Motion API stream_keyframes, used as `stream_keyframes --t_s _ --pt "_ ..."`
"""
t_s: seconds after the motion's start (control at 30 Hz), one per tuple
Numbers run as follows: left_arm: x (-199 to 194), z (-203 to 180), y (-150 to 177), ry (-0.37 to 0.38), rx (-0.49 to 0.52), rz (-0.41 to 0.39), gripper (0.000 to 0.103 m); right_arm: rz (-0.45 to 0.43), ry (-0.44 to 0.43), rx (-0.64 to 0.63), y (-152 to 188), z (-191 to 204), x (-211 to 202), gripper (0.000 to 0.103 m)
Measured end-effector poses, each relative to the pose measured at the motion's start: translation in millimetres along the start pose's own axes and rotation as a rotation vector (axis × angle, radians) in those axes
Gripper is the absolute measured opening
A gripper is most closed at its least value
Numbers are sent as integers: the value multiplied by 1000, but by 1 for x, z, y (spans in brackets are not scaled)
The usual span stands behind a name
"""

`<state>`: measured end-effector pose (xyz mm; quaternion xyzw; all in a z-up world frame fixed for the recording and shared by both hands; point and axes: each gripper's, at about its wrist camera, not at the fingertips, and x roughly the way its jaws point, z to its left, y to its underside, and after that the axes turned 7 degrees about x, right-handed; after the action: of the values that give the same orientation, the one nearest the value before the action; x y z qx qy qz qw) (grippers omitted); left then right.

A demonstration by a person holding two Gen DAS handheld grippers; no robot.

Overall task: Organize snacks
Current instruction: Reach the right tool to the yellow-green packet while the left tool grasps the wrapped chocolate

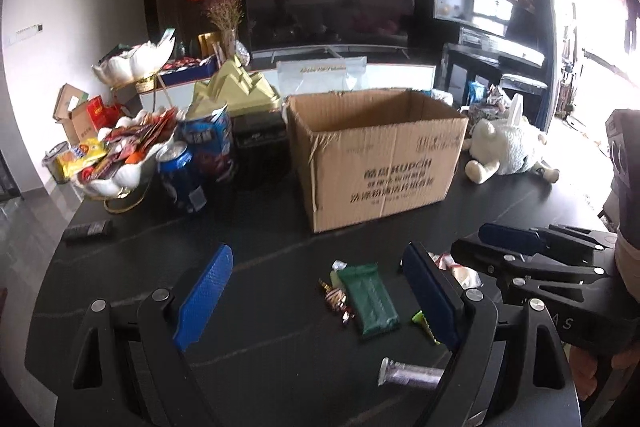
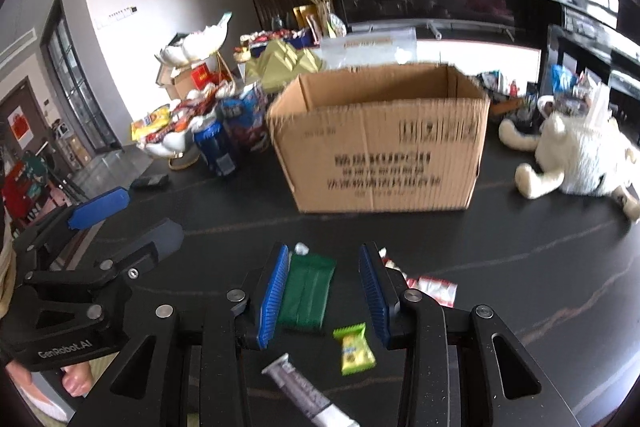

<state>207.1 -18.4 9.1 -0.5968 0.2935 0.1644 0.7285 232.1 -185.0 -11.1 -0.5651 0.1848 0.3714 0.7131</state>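
A: How are the claws built?
B: Black angular frames are seen, with round silver screws; blue ribbed pads [image 2: 274, 297] are fitted.
A: Any markings?
B: "GenRobot.AI" is printed (white lettering) on the left claw [image 2: 124, 217].

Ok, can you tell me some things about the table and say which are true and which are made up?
1. The cardboard box is open at the top. True.
2. The green snack bar is inside the box. False: it lies on the table.
3. A white plush toy lies beside the box. True.
4. The right tool is squeezing the green snack bar. False: its jaws are open, touching nothing.
5. The left tool holds a blue can. False: it is open and empty.
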Motion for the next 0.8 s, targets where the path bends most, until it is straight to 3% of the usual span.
stream_keyframes --t_s 0.47,0.8 --pt "39 -7 49 6 24 101 81 168 45 37 54 -16 47 38" --pt "64 -6 63 48 -2 167 76 231 67 19 68 -21 70 38"
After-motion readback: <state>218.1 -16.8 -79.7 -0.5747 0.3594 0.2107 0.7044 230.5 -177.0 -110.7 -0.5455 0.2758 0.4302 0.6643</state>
